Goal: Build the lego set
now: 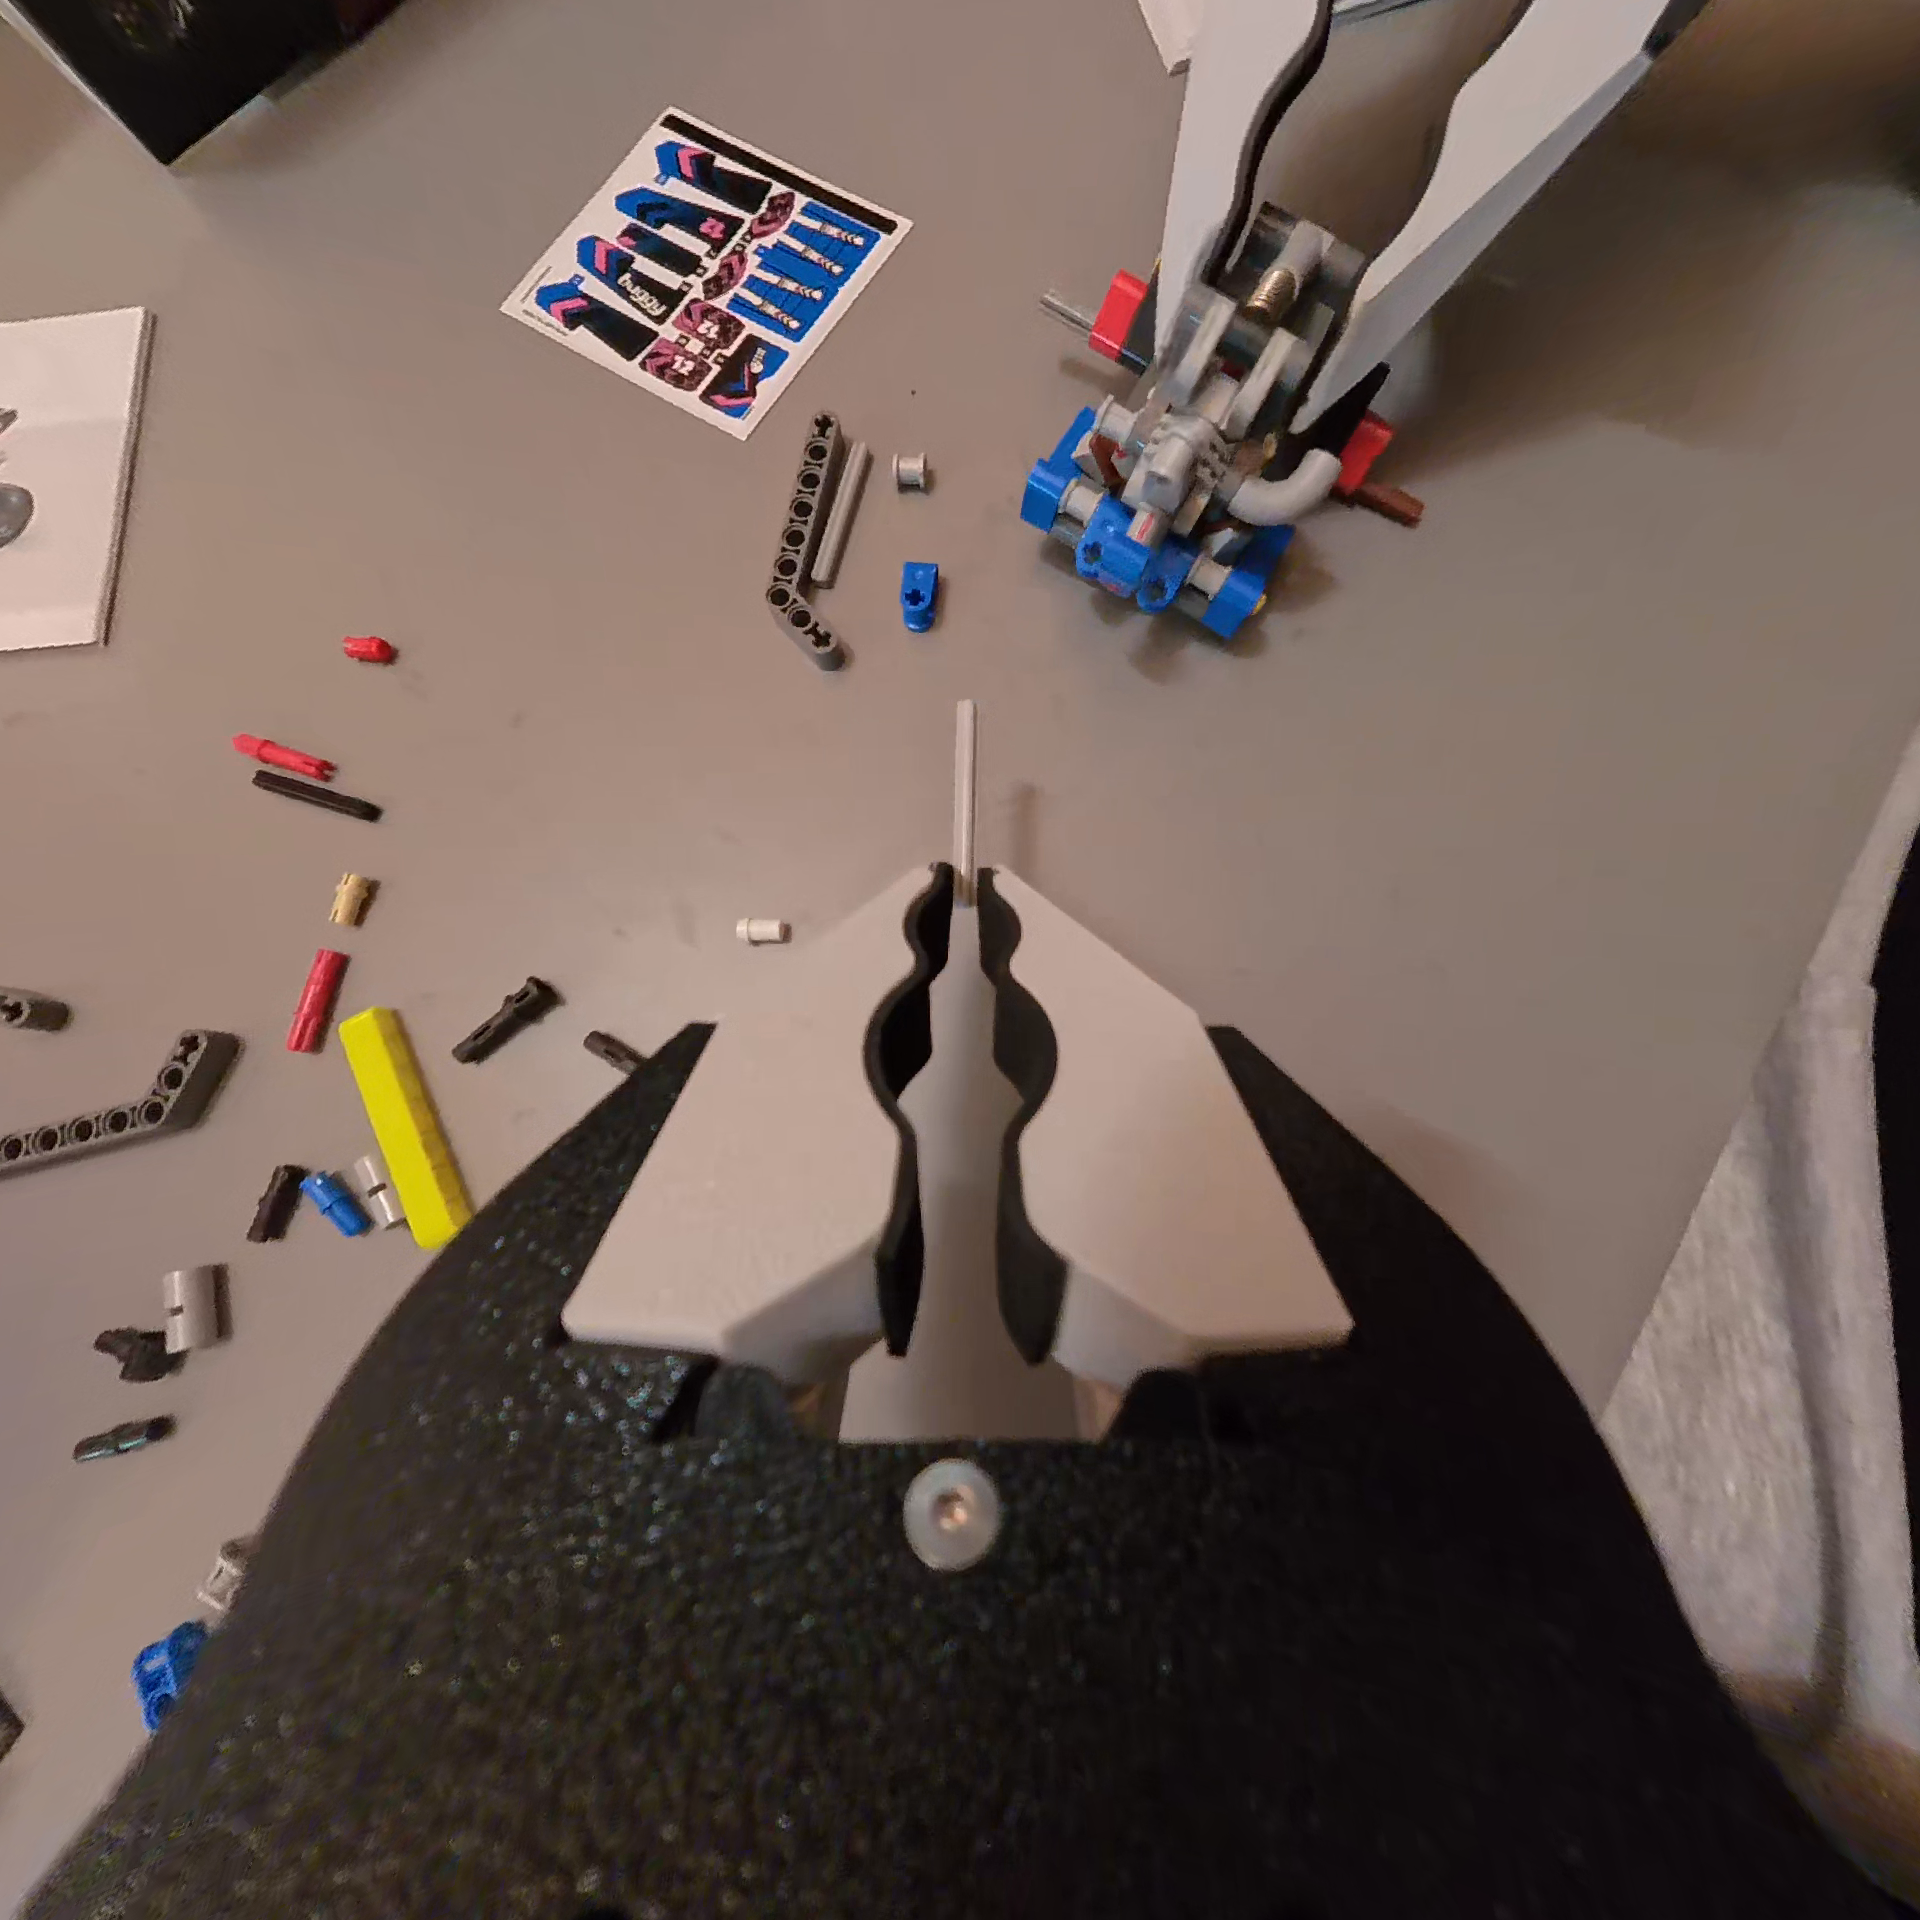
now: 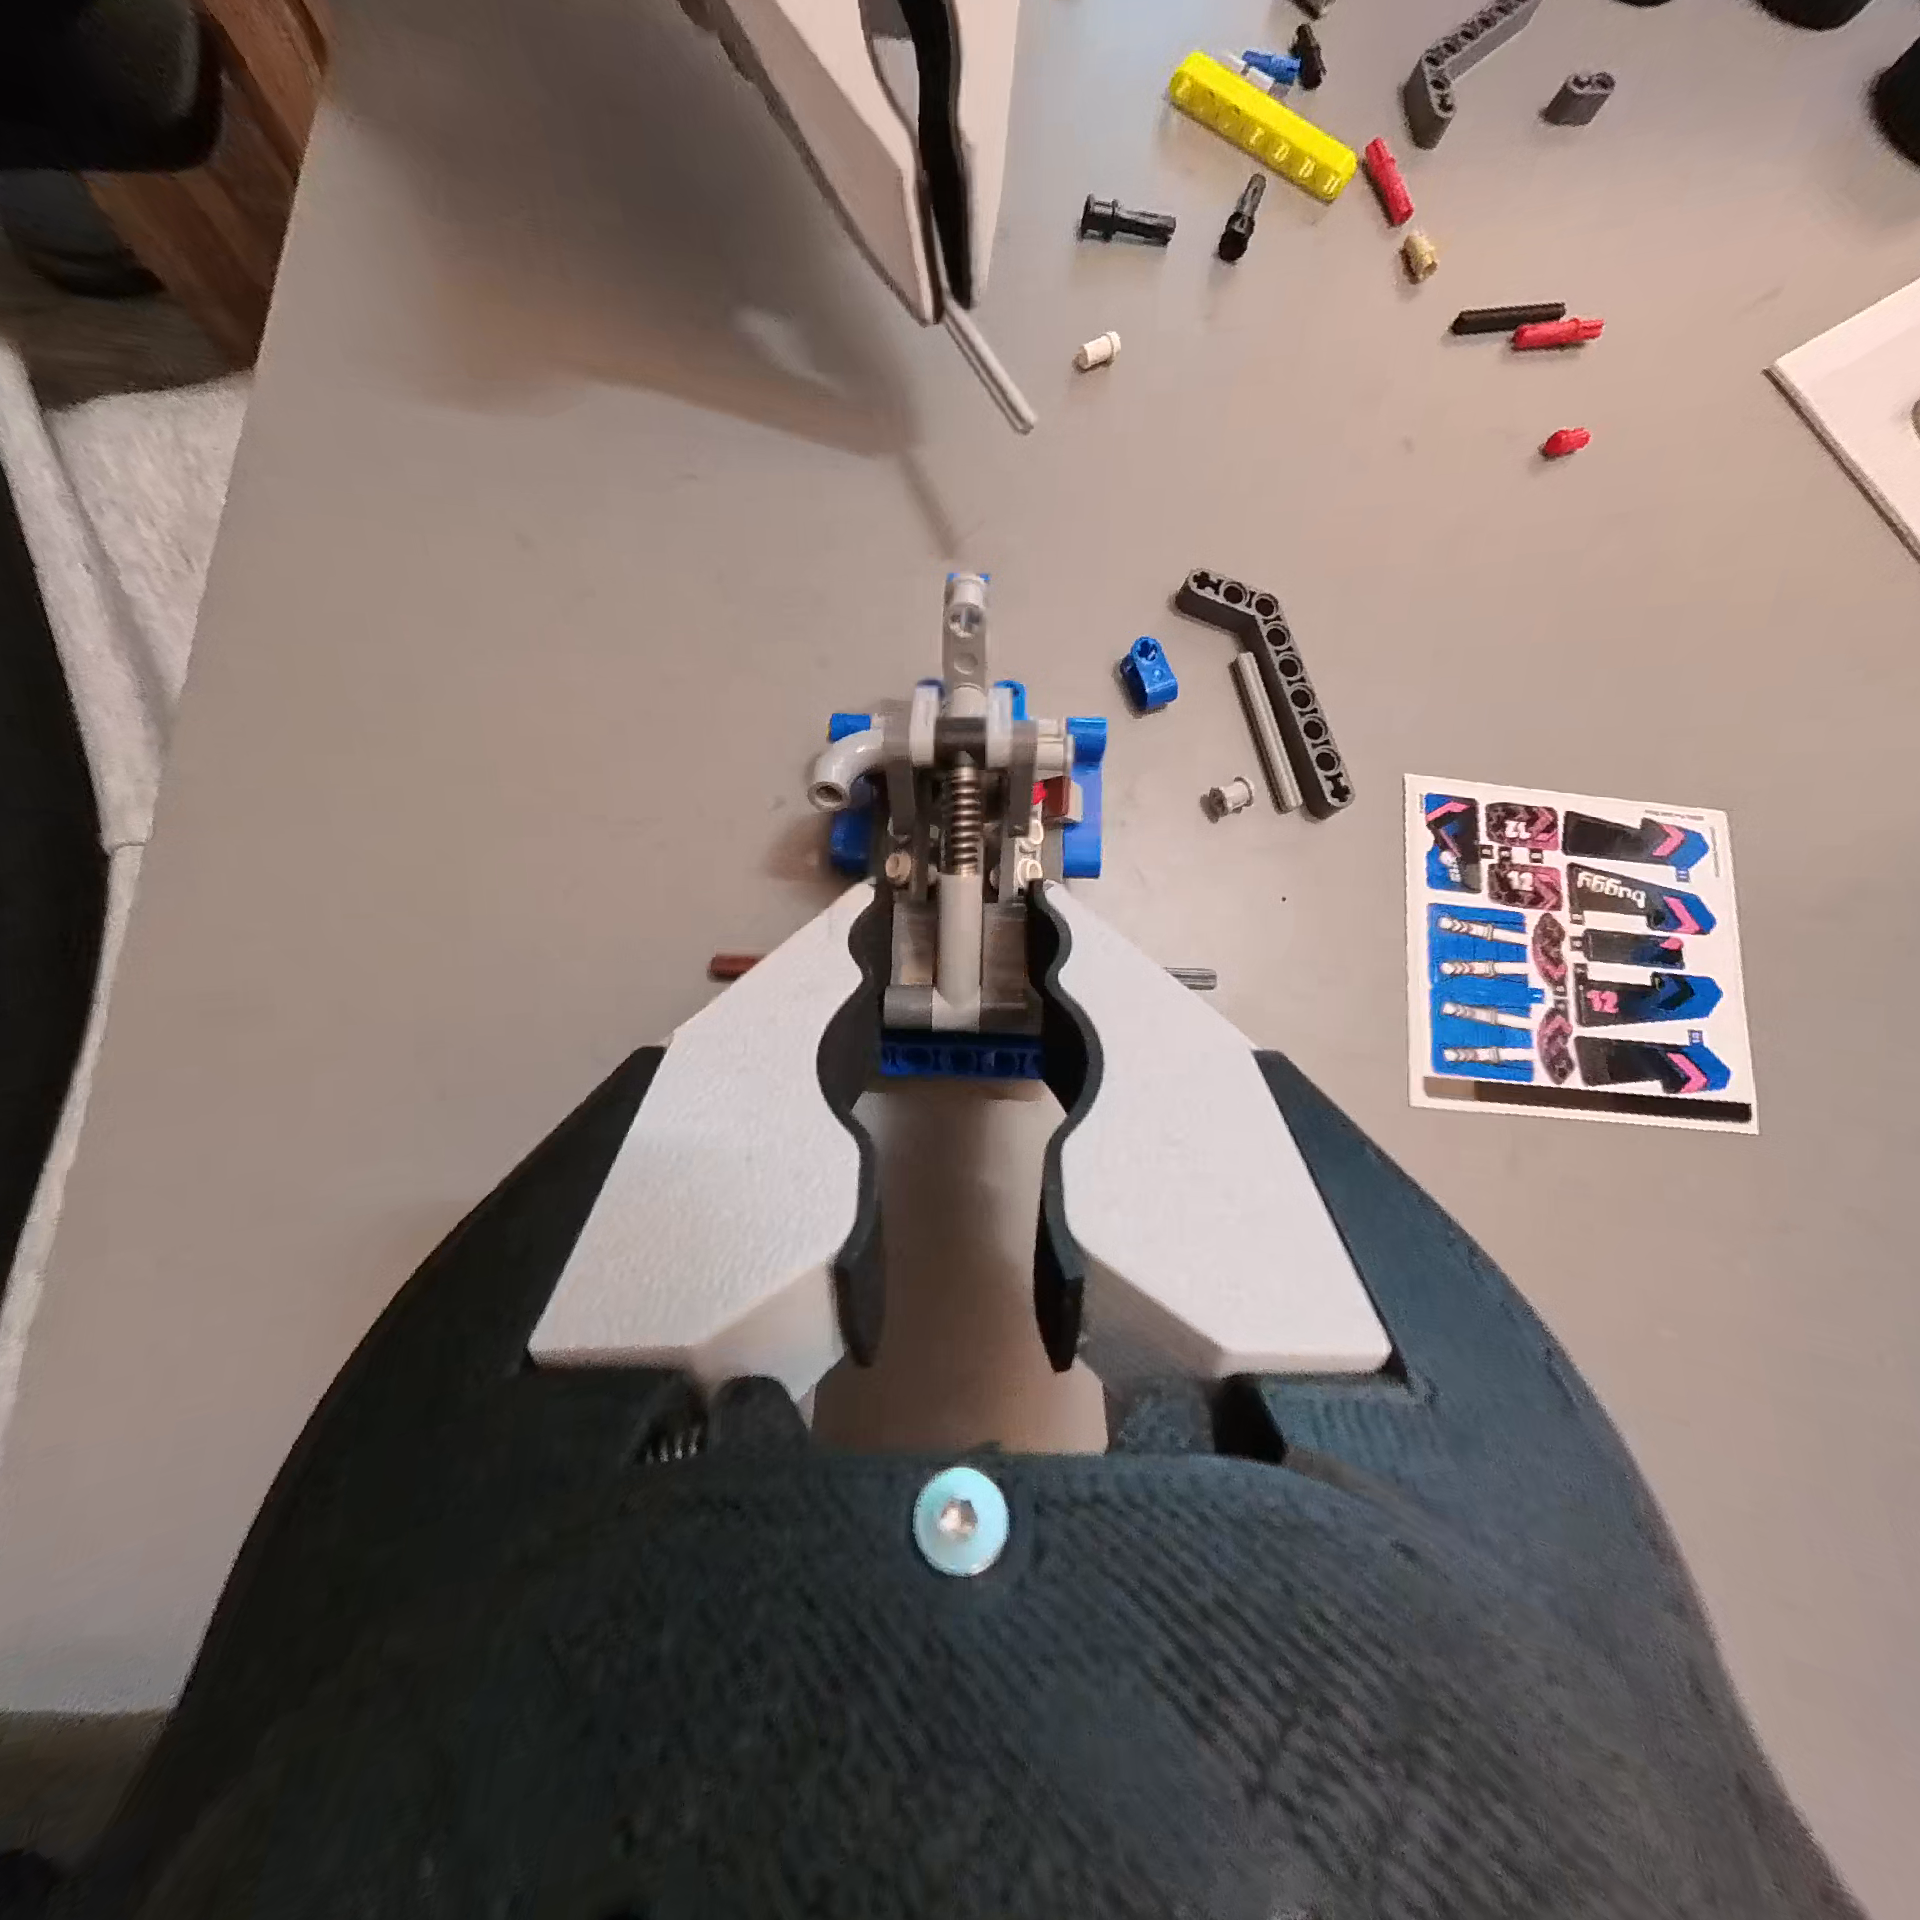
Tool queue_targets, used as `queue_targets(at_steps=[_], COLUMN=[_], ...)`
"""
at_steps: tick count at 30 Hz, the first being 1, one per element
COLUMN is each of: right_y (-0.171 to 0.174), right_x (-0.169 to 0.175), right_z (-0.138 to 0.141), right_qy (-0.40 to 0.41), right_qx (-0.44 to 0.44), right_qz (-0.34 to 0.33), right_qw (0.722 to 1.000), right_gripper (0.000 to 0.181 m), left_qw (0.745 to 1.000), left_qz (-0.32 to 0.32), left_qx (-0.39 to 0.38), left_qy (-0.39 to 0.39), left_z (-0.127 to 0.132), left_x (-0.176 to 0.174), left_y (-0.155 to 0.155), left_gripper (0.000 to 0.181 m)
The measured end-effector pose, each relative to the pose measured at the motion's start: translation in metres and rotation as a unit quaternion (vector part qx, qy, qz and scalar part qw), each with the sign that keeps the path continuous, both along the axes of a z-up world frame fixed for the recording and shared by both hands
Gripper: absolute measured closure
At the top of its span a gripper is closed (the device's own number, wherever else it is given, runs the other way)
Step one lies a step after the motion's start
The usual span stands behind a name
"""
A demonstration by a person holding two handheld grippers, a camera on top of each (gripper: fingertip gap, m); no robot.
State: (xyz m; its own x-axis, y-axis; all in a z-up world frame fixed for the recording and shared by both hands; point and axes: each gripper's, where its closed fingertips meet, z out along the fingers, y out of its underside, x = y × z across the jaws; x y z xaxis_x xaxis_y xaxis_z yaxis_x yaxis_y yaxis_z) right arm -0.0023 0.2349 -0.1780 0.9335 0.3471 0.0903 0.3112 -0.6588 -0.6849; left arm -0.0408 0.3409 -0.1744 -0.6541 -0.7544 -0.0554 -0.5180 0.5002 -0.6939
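Observation:
My left gripper point(image 1: 964, 878) is shut on a thin light grey axle point(image 1: 965, 790) that sticks out past its tips, held above the grey table. It also shows in the right wrist view point(image 2: 940, 296) with the axle point(image 2: 995, 376). My right gripper point(image 2: 961, 899) is shut on the blue and grey lego chassis point(image 2: 961, 790), which has a spring shock absorber and stands on the table. In the left wrist view the right gripper point(image 1: 1262, 343) grips the chassis point(image 1: 1164, 509) at the upper right.
Loose parts lie on the table: a dark grey bent beam point(image 1: 805, 540), a blue connector point(image 1: 918, 595), a yellow beam point(image 1: 405, 1127), red and black pins, a small white bush point(image 1: 762, 929). A sticker sheet point(image 1: 707, 272) lies further back. The table edge runs along the right. The left gripper's tips are roughly 12 centimetres from the right gripper's. From the right gripper's tips to the blue connector point(image 1: 918, 595) is close to 7 centimetres. Look for it in the right wrist view point(image 2: 1147, 656) too.

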Motion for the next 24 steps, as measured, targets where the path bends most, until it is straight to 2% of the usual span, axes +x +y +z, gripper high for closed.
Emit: queue_targets(at_steps=[5,11,18,21,24], right_y=[0.003,0.006,0.011,0.015,0.03], right_x=[-0.001,-0.001,0.002,0.011,0.042], right_z=[0.008,0.004,0.001,0.016,0.045], right_qy=[-0.004,-0.018,-0.012,-0.004,-0.014], right_qx=[0.001,-0.022,-0.024,0.004,0.041], right_qz=[0.005,0.015,0.009,0.008,-0.016], right_qw=[1.0,0.999,1.0,1.0,0.999], right_gripper=[0.154,0.174,0.176,0.176,0.176], left_qw=[1.0,1.0,1.0,1.0,1.0], left_qz=[0.003,0.001,0.006,0.012,0.013], left_qx=[-0.01,-0.012,-0.014,-0.016,-0.019], left_qy=[-0.002,-0.003,-0.008,-0.01,-0.012], left_z=[0.001,0.002,0.004,0.005,0.006], left_x=[0.001,0.0,0.0,0.0,0.001], left_y=[0.001,0.0,0.003,0.006,0.007], left_gripper=[0.18,0.18,0.18,0.18,0.18])
